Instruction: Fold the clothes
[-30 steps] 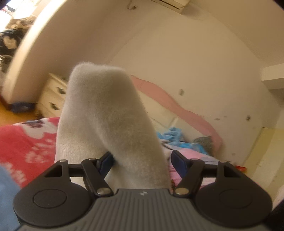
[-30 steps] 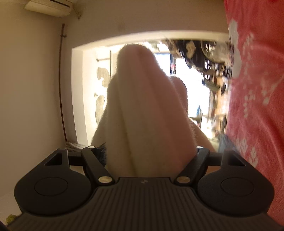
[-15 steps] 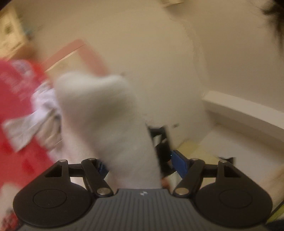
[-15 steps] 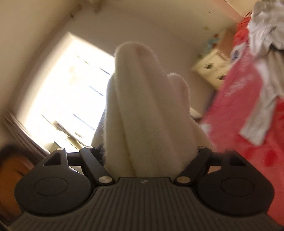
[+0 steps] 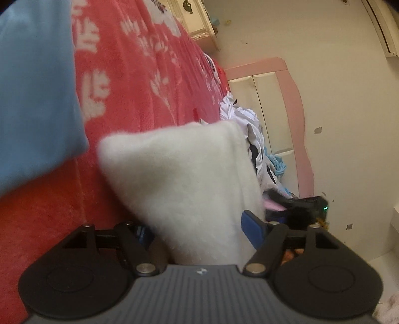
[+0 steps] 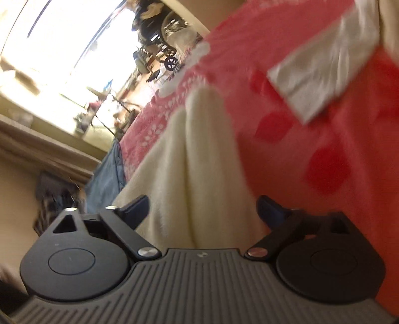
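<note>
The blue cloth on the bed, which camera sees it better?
The left wrist view: the blue cloth fills its upper left, lying on the red blanket. The right wrist view shows only a blurred blue strip past the white fluffy garment.

Two grippers, one per view: the left gripper [image 5: 197,224] and the right gripper [image 6: 203,206], each with two blue-tipped fingers [image 5: 251,225].

One fluffy white garment [image 5: 189,187] in the left view; one cream fluffy garment [image 6: 194,169] in the right. Whether these are the same piece cannot be told.

One red flowered blanket [image 5: 139,74].

One light blue cloth [image 5: 35,87].

One heap of mixed clothes [image 5: 251,134], too tangled to count.

One pink headboard [image 5: 291,104].

One drawer chest [image 5: 199,17].

One white-grey garment [image 6: 321,67], blurred.

One blue denim piece [image 6: 107,174].
</note>
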The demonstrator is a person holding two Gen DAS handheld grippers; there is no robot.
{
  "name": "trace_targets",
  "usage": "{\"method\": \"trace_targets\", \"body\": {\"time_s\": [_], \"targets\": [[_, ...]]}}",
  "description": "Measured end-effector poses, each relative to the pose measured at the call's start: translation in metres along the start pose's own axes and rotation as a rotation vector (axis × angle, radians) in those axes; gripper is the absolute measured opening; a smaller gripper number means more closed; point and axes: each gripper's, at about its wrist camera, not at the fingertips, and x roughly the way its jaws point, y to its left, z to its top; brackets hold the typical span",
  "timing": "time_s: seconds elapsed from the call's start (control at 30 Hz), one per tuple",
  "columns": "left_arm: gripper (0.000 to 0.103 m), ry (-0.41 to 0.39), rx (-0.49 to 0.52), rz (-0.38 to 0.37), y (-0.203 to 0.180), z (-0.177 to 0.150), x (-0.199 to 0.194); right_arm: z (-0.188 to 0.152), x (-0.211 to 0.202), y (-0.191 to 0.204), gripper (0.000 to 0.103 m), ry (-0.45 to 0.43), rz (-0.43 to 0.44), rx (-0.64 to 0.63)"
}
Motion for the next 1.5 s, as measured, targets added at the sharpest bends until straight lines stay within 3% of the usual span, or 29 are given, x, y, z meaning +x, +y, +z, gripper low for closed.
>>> {"method": "trace_targets", "body": {"time_s": [0.17, 0.43, 0.57, 0.7, 0.83, 0.93, 1.0, 1.07, 1.13, 1.33, 1.43, 1.5], "targets": [[0.075, 0.045, 0.063, 0.007, -0.011, -0.034, 0.0, 0.021, -0.002, -0.016, 0.102, 0.024, 0.098, -0.011], [0.075, 0.009, 0.056, 0.031, -0.017, -0.043, -0.014, 0.04, 0.08, -0.048, 0.102, 0.114, 0.308, 0.119], [0.075, -0.001, 0.059, 0.027, -0.016, -0.044, -0.014, 0.03, 0.087, -0.035, 0.102, 0.19, 0.353, 0.033], [0.075, -0.006, 0.069, 0.019, -0.014, -0.046, -0.014, -0.006, 0.067, -0.03, 0.102, 0.304, 0.39, 0.009], [0.073, -0.019, 0.077, 0.026, -0.018, -0.042, -0.01, -0.019, 0.064, -0.024, 0.103, 0.277, 0.402, 0.034], [0.064, -0.044, 0.107, 0.04, -0.026, -0.04, -0.015, -0.014, 0.073, -0.018, 0.102, 0.248, 0.402, 0.053], [0.058, -0.062, 0.143, 0.047, -0.034, -0.04, -0.019, -0.011, 0.078, -0.014, 0.092, 0.227, 0.401, 0.063], [0.057, -0.083, 0.201, 0.042, -0.051, -0.043, -0.025, -0.015, 0.068, -0.004, 0.075, 0.192, 0.384, 0.042], [0.056, -0.107, 0.224, 0.015, -0.066, -0.046, -0.034, -0.022, 0.05, 0.009, 0.072, 0.143, 0.369, 0.007], [0.056, -0.161, 0.337, -0.053, -0.111, -0.057, -0.087, -0.044, -0.011, 0.088, 0.07, -0.04, 0.386, -0.162], [0.056, -0.192, 0.38, -0.032, -0.127, -0.06, -0.123, -0.053, -0.032, 0.13, 0.07, -0.102, 0.4, -0.245], [0.056, -0.223, 0.38, 0.008, -0.13, -0.064, -0.153, -0.057, -0.028, 0.152, 0.07, -0.096, 0.435, -0.28]]}}
